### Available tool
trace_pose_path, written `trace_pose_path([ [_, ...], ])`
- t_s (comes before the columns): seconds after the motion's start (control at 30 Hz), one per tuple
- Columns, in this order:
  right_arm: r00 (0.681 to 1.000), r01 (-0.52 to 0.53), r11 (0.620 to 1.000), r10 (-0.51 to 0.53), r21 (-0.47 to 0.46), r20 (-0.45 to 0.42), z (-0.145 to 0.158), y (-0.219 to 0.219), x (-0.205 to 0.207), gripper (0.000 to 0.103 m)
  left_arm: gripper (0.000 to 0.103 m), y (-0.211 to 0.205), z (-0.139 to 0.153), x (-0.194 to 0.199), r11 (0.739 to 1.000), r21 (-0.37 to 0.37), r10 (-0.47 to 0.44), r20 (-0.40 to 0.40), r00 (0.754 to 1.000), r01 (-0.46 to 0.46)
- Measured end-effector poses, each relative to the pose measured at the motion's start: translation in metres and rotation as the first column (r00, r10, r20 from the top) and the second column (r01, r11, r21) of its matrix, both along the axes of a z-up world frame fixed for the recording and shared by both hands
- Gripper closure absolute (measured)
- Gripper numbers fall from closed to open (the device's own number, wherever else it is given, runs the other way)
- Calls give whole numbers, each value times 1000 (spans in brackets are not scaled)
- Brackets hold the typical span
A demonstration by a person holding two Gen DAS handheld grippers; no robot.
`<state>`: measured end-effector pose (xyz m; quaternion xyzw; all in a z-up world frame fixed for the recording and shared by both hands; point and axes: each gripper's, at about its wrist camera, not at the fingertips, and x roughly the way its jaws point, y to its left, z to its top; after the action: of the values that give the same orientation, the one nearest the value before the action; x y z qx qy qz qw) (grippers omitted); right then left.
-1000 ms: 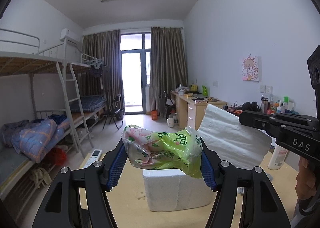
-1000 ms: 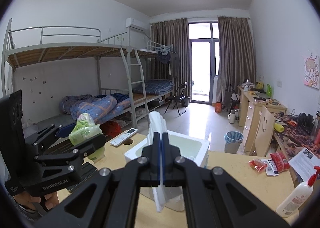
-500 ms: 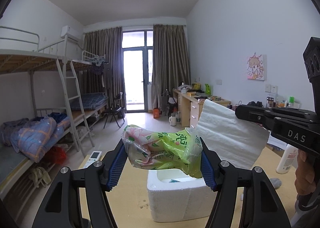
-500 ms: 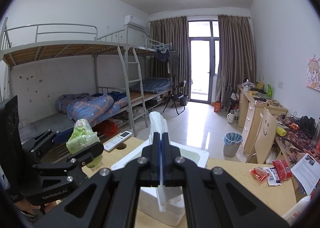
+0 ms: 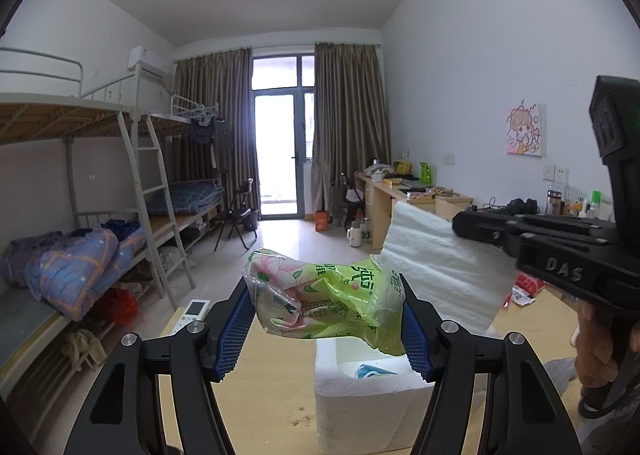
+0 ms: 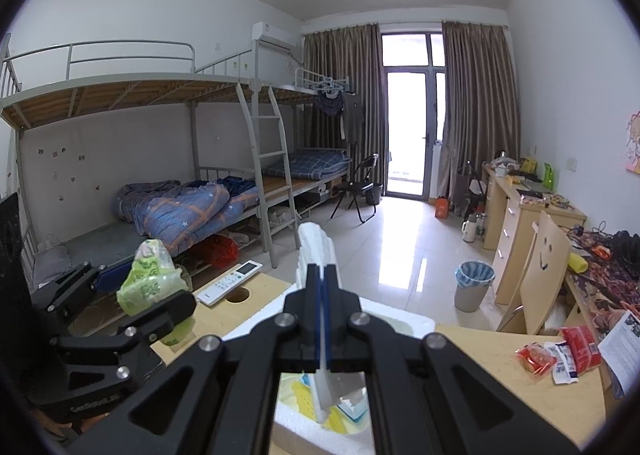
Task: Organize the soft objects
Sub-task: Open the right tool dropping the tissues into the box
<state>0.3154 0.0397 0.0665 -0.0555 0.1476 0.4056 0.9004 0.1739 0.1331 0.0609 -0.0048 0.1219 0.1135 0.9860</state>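
Tissue pack (image 5: pixel 326 305): lime green with pink flower print. Paper sheet (image 5: pixel 440 275): white. Foam box (image 5: pixel 360 403): white. Finger pads (image 5: pixel 232 329): blue, gridded. Far-left quilt (image 6: pixel 188 211): blue with orange checks.

I am looking into a shared dormitory room: metal bunk beds (image 6: pixel 192 127) with a ladder (image 6: pixel 276 171) fill the left half of both views, their lower bunks heaped with a blue quilt (image 6: pixel 180 211), and an air conditioner (image 6: pixel 276 37) sits high on the wall above them. At the centre back I see brown curtains (image 5: pixel 348 127) framing a glass balcony door (image 5: pixel 280 159), with a folding chair (image 6: pixel 358 187) on the tiled floor before it. Along the right side I see cluttered wooden desks (image 5: pixel 400 195), a cartoon picture (image 5: pixel 525 131) on the wall and a waste bin (image 6: pixel 474 285).
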Motion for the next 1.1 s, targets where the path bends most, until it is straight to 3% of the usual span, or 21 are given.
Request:
trace_pose_path([
  [0.73, 996, -7, 999, 4, -40, -92, -18, 18, 20, 97, 36, 5, 3, 10, 1000, -20, 18, -28, 999, -19],
  [0.8, 995, -8, 999, 3, -52, -101, -18, 20, 20, 66, 36, 6, 5, 9, 1000, -21, 21, -23, 1000, -22],
  [0.83, 995, -5, 999, 0, -50, -102, -18, 19, 21, 34, 36, 6, 5, 8, 999, -22, 23, -21, 1000, -23],
  [0.87, 995, -2, 999, -2, -40, -103, -18, 18, 20, 22, 36, 6, 5, 8, 999, -21, 24, -21, 999, -24],
  [0.93, 995, 0, 1000, -2, -15, -102, -17, 16, 19, 21, 36, 6, 5, 8, 999, -22, 31, -21, 999, -32],
  [1.03, 996, -4, 999, 0, -47, -88, -18, 19, 17, 8, 36, 5, 4, 9, 999, -25, 34, -26, 999, -35],
  [1.1, 997, -4, 999, 0, -54, -79, -18, 21, 15, 7, 36, 4, 4, 8, 999, -26, 36, -27, 999, -36],
])
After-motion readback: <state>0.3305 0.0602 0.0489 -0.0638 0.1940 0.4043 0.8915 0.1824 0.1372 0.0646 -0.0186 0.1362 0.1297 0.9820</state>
